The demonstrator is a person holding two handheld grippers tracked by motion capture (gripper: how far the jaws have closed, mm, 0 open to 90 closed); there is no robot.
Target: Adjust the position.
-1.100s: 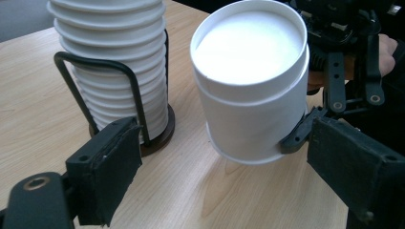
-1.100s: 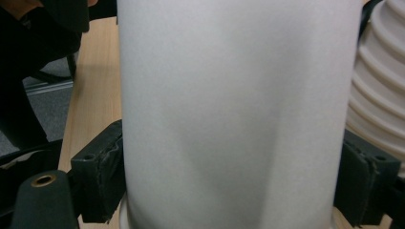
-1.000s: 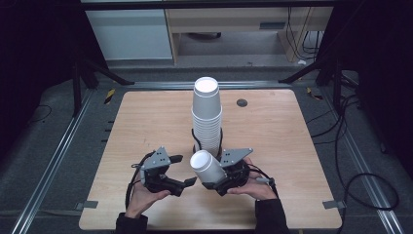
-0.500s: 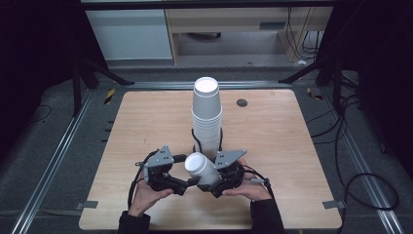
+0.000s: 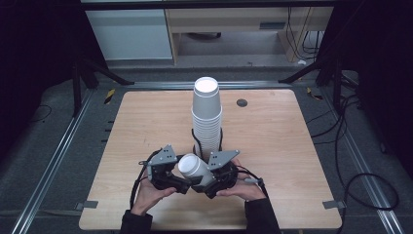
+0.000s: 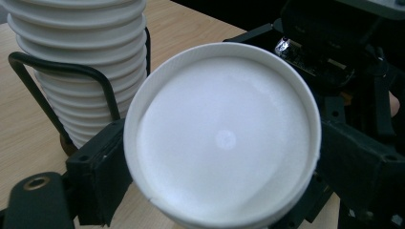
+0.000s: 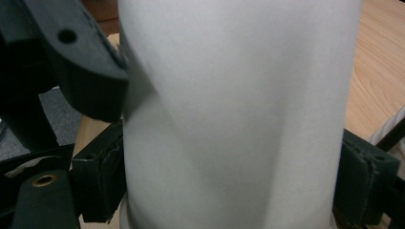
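A light wooden tabletop (image 5: 272,146) sits on a dark grey floor framed by metal rails, with pale cabinets behind it at twelve o'clock and loose black cables on the floor toward three o'clock.

At about seven o'clock from the table's middle, the left gripper (image 5: 181,182) comes up from the near edge in the person's left hand (image 5: 148,195), palm up, the forearm cut off by the bottom of the high view. Its jaw tips are hidden under the single white foam cup (image 5: 195,170), which lies tilted on its side between the two grippers, base toward ten o'clock. In the left gripper view the cup's round base (image 6: 222,138) faces the camera with a black jaw at either side, close to its wall; whether they press on it I cannot tell.

Just behind, at twelve o'clock, a tall stack of white foam cups (image 5: 207,117) stands upright in a black wire holder (image 6: 33,90), whose foot is hard to make out.

The right gripper (image 5: 210,184), cupped in the right hand (image 5: 243,187) at five o'clock, meets the cup from the other side. In the right gripper view the cup's blurred white wall (image 7: 239,114) stands between black pads (image 7: 100,181) pinching it on both sides, its rim and base cut off
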